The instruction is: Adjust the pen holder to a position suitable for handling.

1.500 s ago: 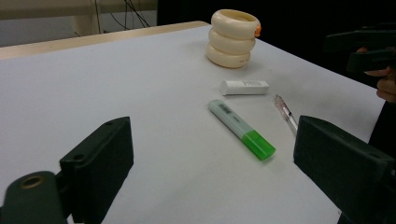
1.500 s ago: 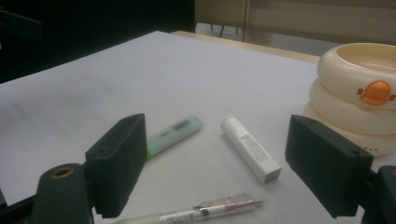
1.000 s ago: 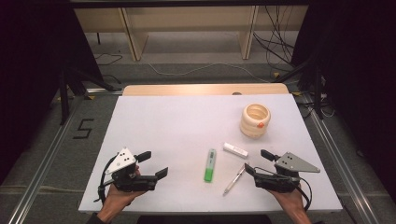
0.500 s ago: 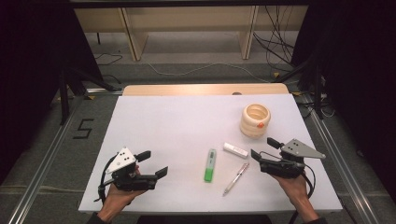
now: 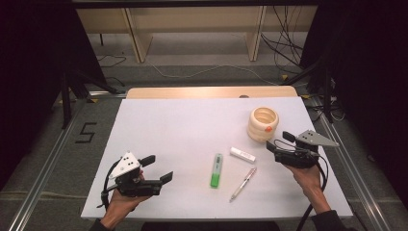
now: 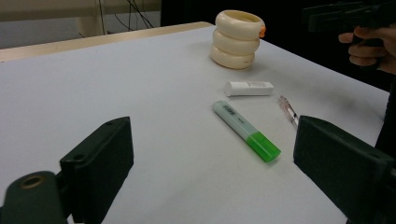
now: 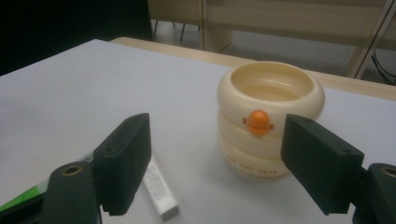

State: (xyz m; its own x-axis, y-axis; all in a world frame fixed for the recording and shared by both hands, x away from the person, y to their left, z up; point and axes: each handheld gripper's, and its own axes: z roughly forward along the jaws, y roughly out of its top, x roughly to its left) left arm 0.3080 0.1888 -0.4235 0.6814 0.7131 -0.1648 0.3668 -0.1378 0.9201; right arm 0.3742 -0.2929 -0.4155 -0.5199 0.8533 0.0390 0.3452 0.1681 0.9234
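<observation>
A cream ringed cup (image 5: 263,123) with an orange knob (image 7: 257,122) stands upright at the right of the white tabletop (image 5: 183,125). Nearer me lie a small white stick (image 5: 242,154), a green highlighter (image 5: 216,170) and a pen (image 5: 243,184). My right gripper (image 5: 278,141) is open, just right of the cup and pointing at it, with nothing between its jaws. My left gripper (image 5: 159,168) is open near the front left corner, aimed at the highlighter (image 6: 245,129) from a distance and holding nothing.
The left and far parts of the white top are bare. A wooden strip (image 5: 211,92) runs along its far edge. Metal rails flank the table, a "5" mark (image 5: 85,132) is on the floor at left, and cables lie behind.
My right gripper has moved away from me, from beside the pen up to the cup's side. The left gripper has stayed in place.
</observation>
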